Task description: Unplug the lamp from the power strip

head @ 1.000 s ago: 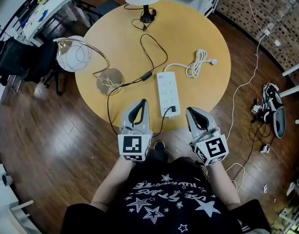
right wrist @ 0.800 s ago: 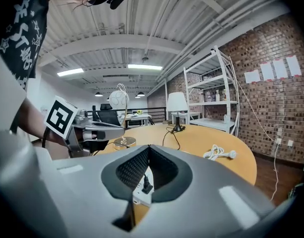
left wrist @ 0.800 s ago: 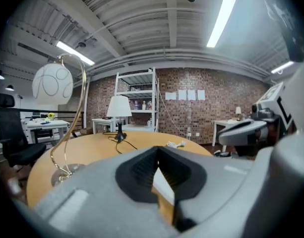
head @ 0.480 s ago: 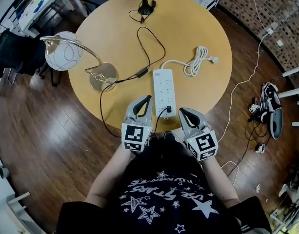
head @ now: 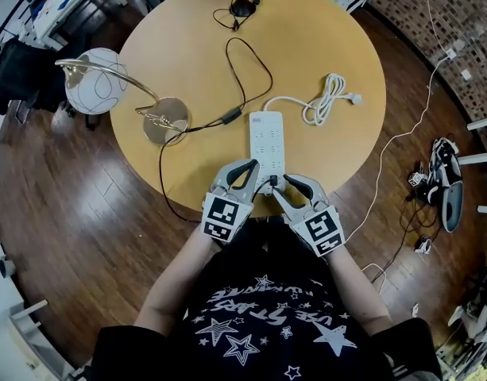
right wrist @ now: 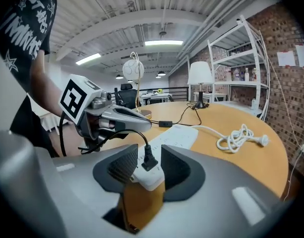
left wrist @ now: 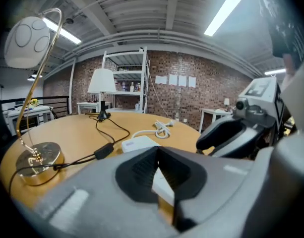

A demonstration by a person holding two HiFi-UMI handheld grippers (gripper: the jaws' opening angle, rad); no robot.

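Observation:
A white power strip (head: 268,137) lies on the round wooden table (head: 338,46), and a black plug (head: 272,183) sits in its near end. The plug's black cord (head: 160,182) drops over the table edge and runs back toward the gold globe lamp (head: 90,90). My right gripper (head: 286,184) is open. Its jaws have just been opening and stand on either side of the plug (right wrist: 150,163) without pressing it. My left gripper (head: 250,168) is shut and empty, just left of the strip's near end (left wrist: 139,144).
The strip's own white cord (head: 326,101) lies coiled and unplugged at the right. A white-shade lamp (head: 241,5) stands at the far edge. The lamp cord's inline switch (head: 233,118) lies left of the strip. Cables and shoes (head: 442,185) lie on the floor to the right.
Both grippers have come down and forward to the strip's near end. The right jaws, shut before, now stand apart around the plug.

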